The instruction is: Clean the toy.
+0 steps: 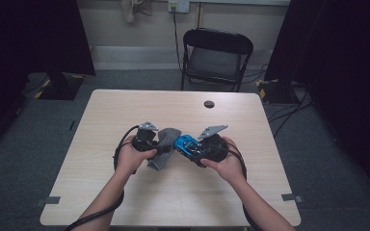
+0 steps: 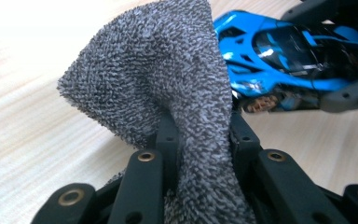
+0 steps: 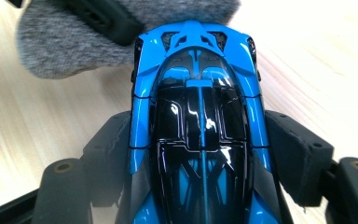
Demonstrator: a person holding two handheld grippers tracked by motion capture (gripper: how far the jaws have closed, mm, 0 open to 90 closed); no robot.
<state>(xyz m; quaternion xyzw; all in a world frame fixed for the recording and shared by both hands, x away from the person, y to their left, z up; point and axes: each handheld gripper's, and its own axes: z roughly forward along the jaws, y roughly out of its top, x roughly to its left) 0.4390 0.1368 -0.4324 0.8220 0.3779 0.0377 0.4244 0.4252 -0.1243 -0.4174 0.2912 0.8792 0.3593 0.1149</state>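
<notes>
A grey terry cloth (image 1: pixel 165 147) (image 2: pixel 168 88) is pinched between the jaws of my left gripper (image 1: pixel 157 144) (image 2: pixel 203 133), which is shut on it; the cloth stands up in a fold in front of that camera. A blue and black toy car (image 1: pixel 189 146) (image 3: pixel 200 135) sits lengthwise between the jaws of my right gripper (image 1: pixel 191 150) (image 3: pixel 200 135), pressed on both sides. In the left gripper view the car (image 2: pixel 284 60) lies just right of the cloth. The cloth (image 3: pixel 74 51) touches the car's far end in the right gripper view.
Both hands hover over the middle of a light wooden table (image 1: pixel 125 103). A round cable hole (image 1: pixel 209 104) lies at the table's far side. A black folding chair (image 1: pixel 216 57) stands beyond the far edge.
</notes>
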